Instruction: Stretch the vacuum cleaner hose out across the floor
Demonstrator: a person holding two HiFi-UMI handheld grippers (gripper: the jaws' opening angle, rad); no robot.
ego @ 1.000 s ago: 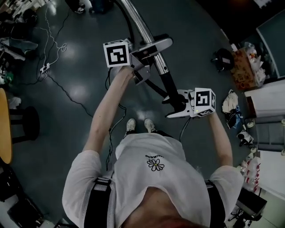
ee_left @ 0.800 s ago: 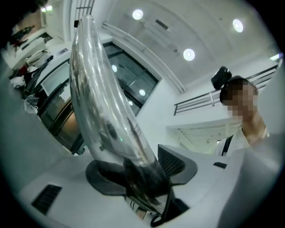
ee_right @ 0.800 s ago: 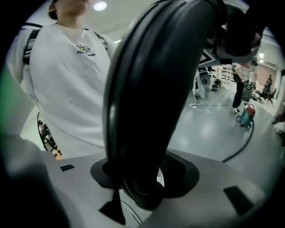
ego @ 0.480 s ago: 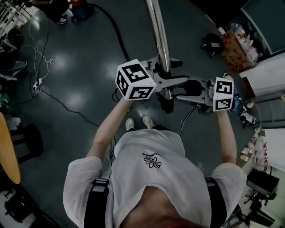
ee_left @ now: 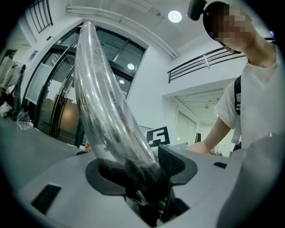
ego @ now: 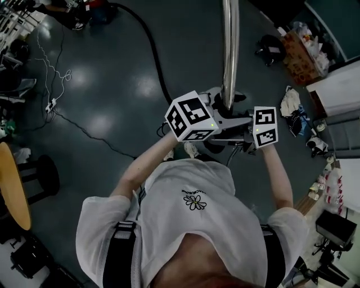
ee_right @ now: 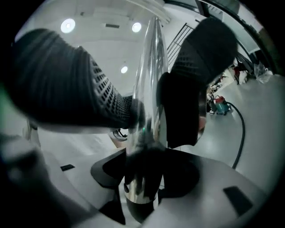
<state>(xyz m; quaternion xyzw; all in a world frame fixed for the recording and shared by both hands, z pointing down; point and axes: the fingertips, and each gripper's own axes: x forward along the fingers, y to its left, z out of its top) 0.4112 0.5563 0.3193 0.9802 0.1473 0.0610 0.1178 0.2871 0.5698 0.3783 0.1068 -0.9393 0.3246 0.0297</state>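
Observation:
In the head view a chrome vacuum wand tube (ego: 228, 50) runs from the top edge down to my hands. My left gripper (ego: 220, 115) and right gripper (ego: 239, 128) are both shut on the tube's lower end, close together in front of the person's chest. The black hose (ego: 151, 48) curves over the floor toward the vacuum body (ego: 101, 8) at the top left. In the left gripper view the tube (ee_left: 100, 107) rises out of the left gripper (ee_left: 149, 178). In the right gripper view the right gripper (ee_right: 147, 107) clamps the tube (ee_right: 144, 89) between its pads (ee_right: 95, 95), with the vacuum body (ee_right: 219, 106) and hose (ee_right: 241, 133) beyond.
Thin cables and a power strip (ego: 49, 104) lie on the floor at the left. A black stool (ego: 38, 174) and a wooden table edge (ego: 12, 194) stand at the lower left. A black bag (ego: 270, 48), boxes (ego: 301, 48) and other clutter line the right side.
The tube has swung from leaning left to pointing straight up the picture. My left gripper slid right and down along it, and both grippers now sit close together nearer the body.

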